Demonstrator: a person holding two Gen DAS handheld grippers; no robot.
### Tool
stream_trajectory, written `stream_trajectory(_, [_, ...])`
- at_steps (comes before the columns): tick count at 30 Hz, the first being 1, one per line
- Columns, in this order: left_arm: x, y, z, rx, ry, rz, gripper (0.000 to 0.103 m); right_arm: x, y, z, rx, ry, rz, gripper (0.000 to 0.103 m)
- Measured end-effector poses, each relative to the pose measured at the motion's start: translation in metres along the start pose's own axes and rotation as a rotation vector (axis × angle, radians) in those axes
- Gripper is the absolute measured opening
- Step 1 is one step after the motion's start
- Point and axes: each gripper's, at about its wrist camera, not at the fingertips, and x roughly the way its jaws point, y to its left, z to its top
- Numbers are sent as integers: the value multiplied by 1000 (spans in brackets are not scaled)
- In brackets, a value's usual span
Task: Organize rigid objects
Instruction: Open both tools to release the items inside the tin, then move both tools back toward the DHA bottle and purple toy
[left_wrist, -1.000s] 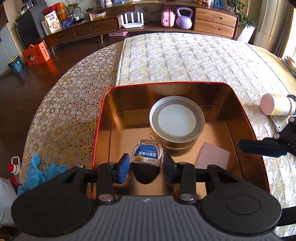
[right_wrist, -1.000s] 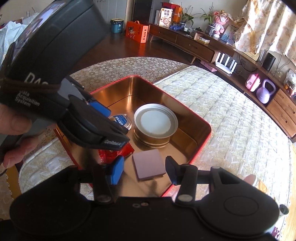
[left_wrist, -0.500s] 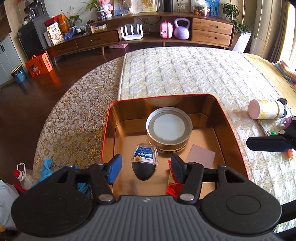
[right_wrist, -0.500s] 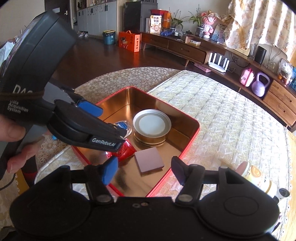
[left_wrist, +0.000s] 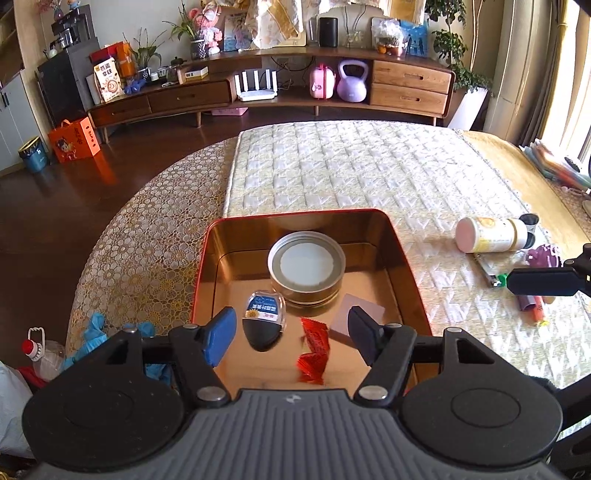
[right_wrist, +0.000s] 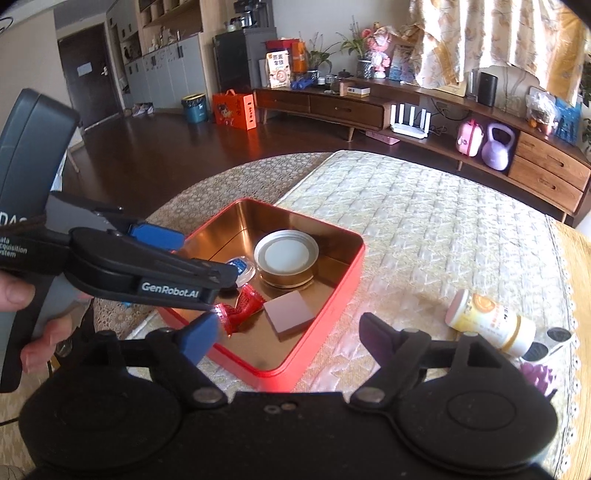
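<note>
A red tin box (left_wrist: 408, 258) with a gold inside sits on the bed; it also shows in the right wrist view (right_wrist: 332, 295). In it lie a round metal tin (left_wrist: 306, 264), a small blue-labelled case with a black end (left_wrist: 264, 319), a red wrapper (left_wrist: 313, 347) and a mauve square block (right_wrist: 290, 314). My left gripper (left_wrist: 291, 336) is open and empty, raised above the box's near end. My right gripper (right_wrist: 284, 338) is open and empty, above the box's near rim. A yellow-and-white bottle (right_wrist: 491, 319) lies on its side to the right of the box.
Small items lie beside the bottle: a purple object (left_wrist: 543, 256), a green piece (left_wrist: 501, 277) and a red stick (left_wrist: 537, 314). Blue gloves (left_wrist: 96, 325) and a bottle with a red cap (left_wrist: 31, 349) are at the bed's left edge. A wooden sideboard (left_wrist: 295, 92) stands far behind.
My left gripper opened, let go of the blue-labelled case in the box and drew back upward. My right gripper also pulled back and rose, bringing the bottle into its view.
</note>
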Motion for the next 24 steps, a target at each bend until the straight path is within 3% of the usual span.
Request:
stream_trajectory(2, [-5,-3,-1,3,-7,-9,67,-7,-5,-4,18,-13,-6,88])
stream_trajectory(6, [-15,-12,-5,7,-25,-16,79,-24,-17,-13,80,-43,-3,94])
stream_trajectory(15, [-32,-33,-12,-12,-53,-69,79,-59,-37,-36,184,-110,-37,103])
stream_trajectory(24, [-45,-64,-26,-27,-90,-136,85,-92,-63,-71,268,-133,-116,103])
